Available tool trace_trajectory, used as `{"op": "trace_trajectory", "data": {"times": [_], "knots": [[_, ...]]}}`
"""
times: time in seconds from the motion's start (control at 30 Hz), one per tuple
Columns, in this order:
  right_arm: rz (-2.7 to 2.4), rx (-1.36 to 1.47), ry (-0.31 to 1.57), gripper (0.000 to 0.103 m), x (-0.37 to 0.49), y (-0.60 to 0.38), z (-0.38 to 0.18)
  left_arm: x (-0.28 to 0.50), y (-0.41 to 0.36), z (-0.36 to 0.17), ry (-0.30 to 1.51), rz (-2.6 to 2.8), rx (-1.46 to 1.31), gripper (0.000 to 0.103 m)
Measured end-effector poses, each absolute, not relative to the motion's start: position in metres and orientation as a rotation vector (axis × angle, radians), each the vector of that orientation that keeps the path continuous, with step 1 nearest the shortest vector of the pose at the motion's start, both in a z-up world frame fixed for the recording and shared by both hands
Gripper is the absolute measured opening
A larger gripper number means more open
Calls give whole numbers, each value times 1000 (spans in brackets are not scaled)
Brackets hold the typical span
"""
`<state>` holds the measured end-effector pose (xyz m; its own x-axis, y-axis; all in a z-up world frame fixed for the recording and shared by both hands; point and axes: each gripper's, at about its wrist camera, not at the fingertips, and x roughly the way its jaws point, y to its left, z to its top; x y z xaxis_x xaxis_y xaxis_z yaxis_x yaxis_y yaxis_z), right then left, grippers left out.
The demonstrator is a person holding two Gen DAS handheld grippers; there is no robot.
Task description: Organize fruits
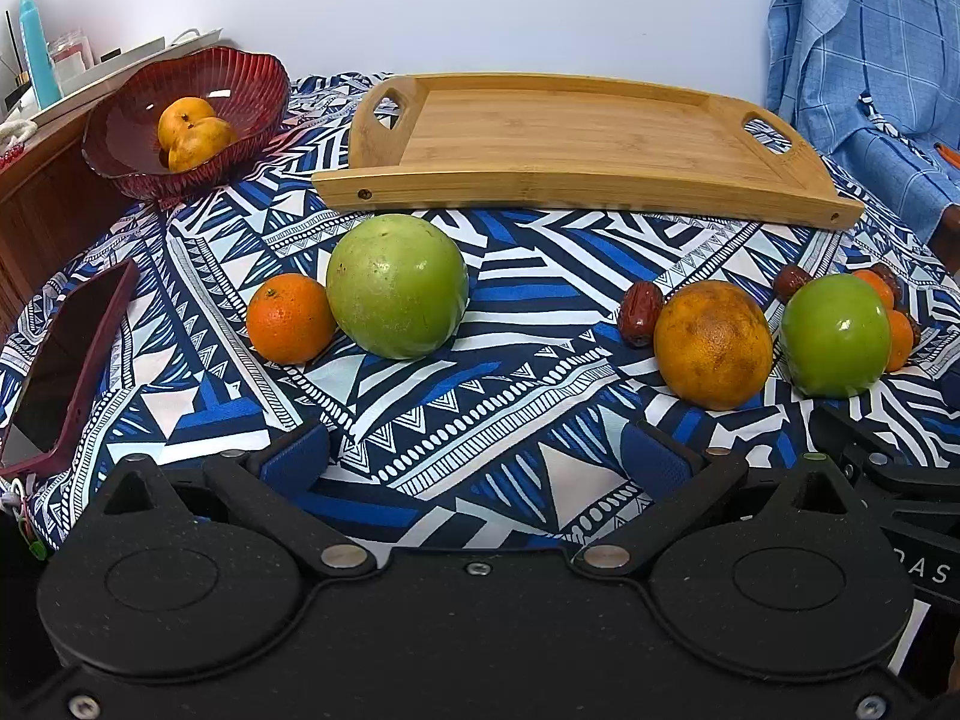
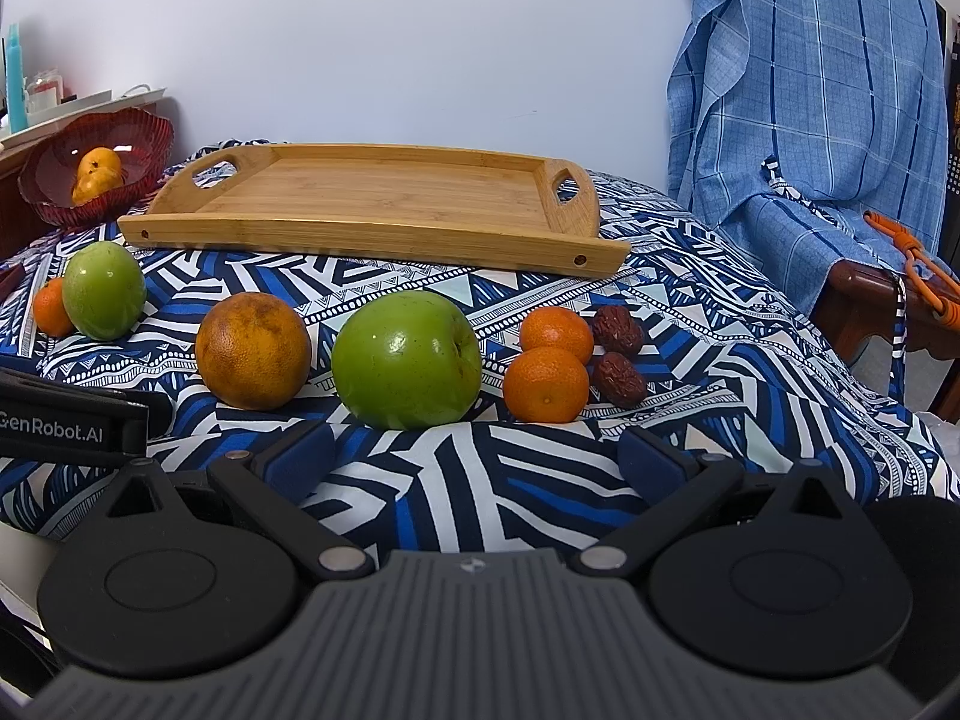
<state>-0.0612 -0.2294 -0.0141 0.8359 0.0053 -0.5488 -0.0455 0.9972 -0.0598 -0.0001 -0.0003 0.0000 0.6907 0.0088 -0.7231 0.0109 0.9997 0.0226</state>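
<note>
— Bamboo, that tray (image 2: pixel 372 204): it lies flat toward the far edge of the table, on the blue-and-white patterned cloth (image 2: pixel 540 480), with nothing in it.

— And the fruit?

— Strung along the cloth nearer the front edge. Toward the left edge, a small orange (image 1: pixel 291 318) touches a large pale green fruit (image 1: pixel 397 286). Further right come a date (image 1: pixel 641 312), a big speckled orange (image 1: pixel 713 343) just beside it, then a shiny green apple (image 2: pixel 406 360). Past the apple, two little oranges (image 2: pixel 549 369) sit one behind the other, with two more dates (image 2: pixel 618 354) on their right.

— Anything in the bowl?

— The red ribbed bowl (image 1: pixel 180 120) stands at the far left corner, holding yellow-orange fruit (image 1: pixel 192 132).

— The grippers?

— Both hover low by the front edge. The left gripper (image 1: pixel 480 462) has its blue pads spread wide, nothing between them. The right gripper (image 2: pixel 477 459) is spread likewise, bare, with the apple just ahead of it.

— Other things?

— A phone in a dark red case (image 1: pixel 66 372) lies at the left edge, and a blue checked cloth (image 2: pixel 810 90) hangs at the right.
</note>
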Motion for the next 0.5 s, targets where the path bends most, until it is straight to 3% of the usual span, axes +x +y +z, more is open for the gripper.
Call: {"op": "trace_trajectory", "data": {"times": [0.37, 0.5], "knots": [[60, -59, 579, 103, -62, -235, -10, 14, 3, 6, 852, -26, 48, 103], [87, -37, 555, 94, -68, -238, -5, 11, 5, 13, 841, -49, 46, 100]]}}
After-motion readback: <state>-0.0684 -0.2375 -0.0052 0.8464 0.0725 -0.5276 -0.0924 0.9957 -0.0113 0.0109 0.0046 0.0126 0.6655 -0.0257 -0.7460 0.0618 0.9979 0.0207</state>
